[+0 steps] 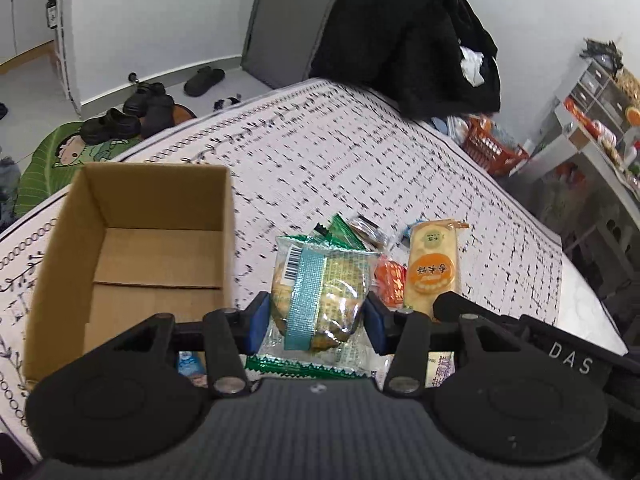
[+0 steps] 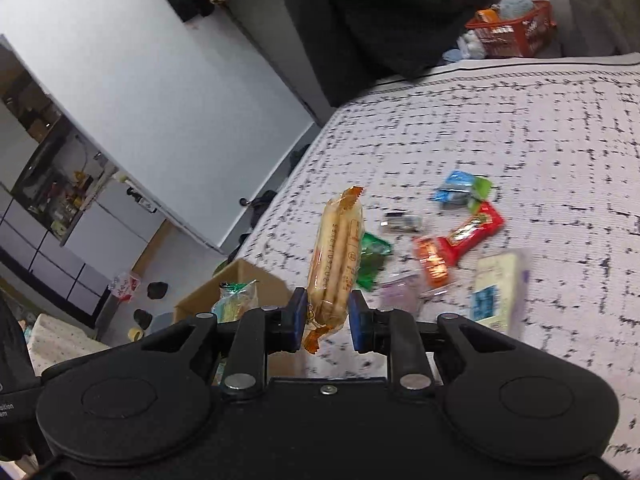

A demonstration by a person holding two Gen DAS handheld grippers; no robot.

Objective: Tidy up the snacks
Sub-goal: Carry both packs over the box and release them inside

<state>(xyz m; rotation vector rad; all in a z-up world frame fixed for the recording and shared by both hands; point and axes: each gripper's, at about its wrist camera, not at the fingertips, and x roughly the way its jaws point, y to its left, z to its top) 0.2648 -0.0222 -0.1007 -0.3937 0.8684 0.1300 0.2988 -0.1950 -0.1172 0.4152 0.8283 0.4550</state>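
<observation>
White patterned bedcover serves as the work surface, with a grey-white wall and a dark garment pile behind it.

Left wrist view, left to right: one open cardboard box stands on the cover, its floor bare where visible. Just right of it, the left gripper holds one clear-wrapped biscuit pack with a light-blue stripe; the pack sits upright between the blue pads, which press its lower sides, jaws set at a medium gap. Beyond it lie one green sachet, one orange packet and one rice cracker pack with an orange disc label.

Right wrist view, left to right: the box corner shows low, with the biscuit pack in front of it. The right gripper is closed narrowly on the rice cracker pack, gripped near its lower end and standing edge-on. Loose on the cover: one green packet, one small dark sachet, one pale lilac pack, one orange packet, one red packet, one blue-and-green packet, one cream pack.
</observation>
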